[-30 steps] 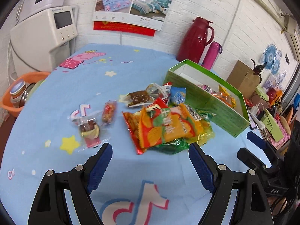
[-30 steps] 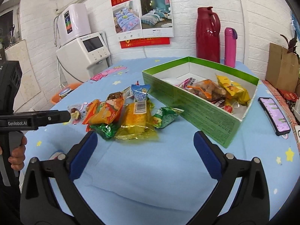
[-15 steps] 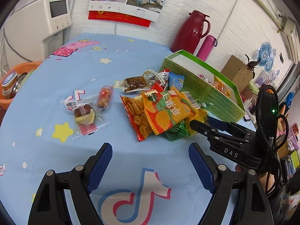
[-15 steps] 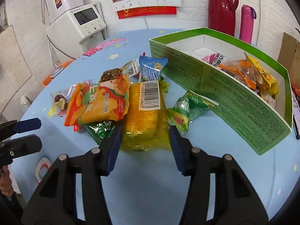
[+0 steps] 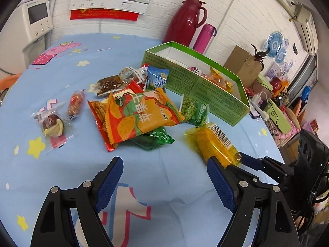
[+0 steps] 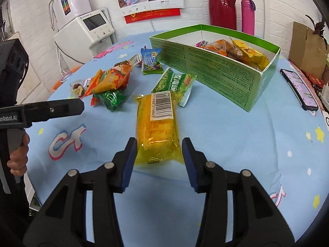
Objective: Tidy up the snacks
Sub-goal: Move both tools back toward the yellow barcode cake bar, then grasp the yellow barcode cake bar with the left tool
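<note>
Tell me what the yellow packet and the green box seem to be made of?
Yellow packet: looks like thin glossy plastic film, see-through and crinkled, with a paper-like barcode label. Green box: apparently printed cardboard, matte, with sharp folded corners and a white inside.

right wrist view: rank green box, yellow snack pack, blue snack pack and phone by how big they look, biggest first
1. green box
2. yellow snack pack, though it lies nearest the camera, between the right hand-held gripper's fingers, so it looks enlarged
3. phone
4. blue snack pack
The last two look close; that order is unsure.
</note>
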The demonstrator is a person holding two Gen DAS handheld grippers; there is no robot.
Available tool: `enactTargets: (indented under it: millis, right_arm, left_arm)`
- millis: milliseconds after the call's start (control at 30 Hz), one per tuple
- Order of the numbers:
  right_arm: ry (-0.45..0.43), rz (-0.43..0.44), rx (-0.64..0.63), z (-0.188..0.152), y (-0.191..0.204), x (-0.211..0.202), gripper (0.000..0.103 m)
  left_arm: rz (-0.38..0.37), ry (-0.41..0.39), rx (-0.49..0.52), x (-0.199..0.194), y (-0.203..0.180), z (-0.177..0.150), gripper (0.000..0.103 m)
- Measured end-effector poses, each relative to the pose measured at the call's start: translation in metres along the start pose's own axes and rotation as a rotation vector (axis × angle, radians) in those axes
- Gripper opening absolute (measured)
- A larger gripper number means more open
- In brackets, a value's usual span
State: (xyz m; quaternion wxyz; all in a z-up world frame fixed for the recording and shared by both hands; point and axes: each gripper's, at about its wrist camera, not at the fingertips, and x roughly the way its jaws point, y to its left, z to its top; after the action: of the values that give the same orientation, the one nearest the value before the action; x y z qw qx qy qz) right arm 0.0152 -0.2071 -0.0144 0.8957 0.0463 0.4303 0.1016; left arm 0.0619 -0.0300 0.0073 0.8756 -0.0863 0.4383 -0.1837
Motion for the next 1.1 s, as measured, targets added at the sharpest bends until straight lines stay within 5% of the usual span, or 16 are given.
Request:
enactTargets:
  millis: [67, 200, 667, 833, 933, 1100]
  right_arm:
    - [-0.011, 0.003, 0.013, 0.000, -0.002, -0.001, 0.060]
    - [-0.013, 0.019, 0.017, -0.001, -0.002, 0.001, 0.061]
    - [-0.005, 0.057, 0.038, -0.014, -0.011, -0.005, 0.061]
    - [-0.006, 0.083, 0.048, -0.009, -0.013, -0.001, 0.061]
    - [0.030, 0.126, 0.050, -0.005, -0.013, 0.011, 0.056]
    - [0.015, 0.129, 0.055, -0.006, -0.011, 0.010, 0.047]
  left_arm:
    - [0.015, -0.005, 0.009, -0.001, -0.004, 0.002, 0.085]
    - [0.036, -0.024, -0.010, -0.007, -0.001, 0.009, 0.085]
    - [-0.243, 0.154, 0.008, 0.058, -0.056, 0.018, 0.082]
    - [-0.257, 0.178, -0.012, 0.072, -0.058, 0.020, 0.079]
    - [-0.264, 0.208, -0.012, 0.083, -0.058, 0.019, 0.045]
    - [-0.281, 0.194, -0.004, 0.078, -0.061, 0.018, 0.038]
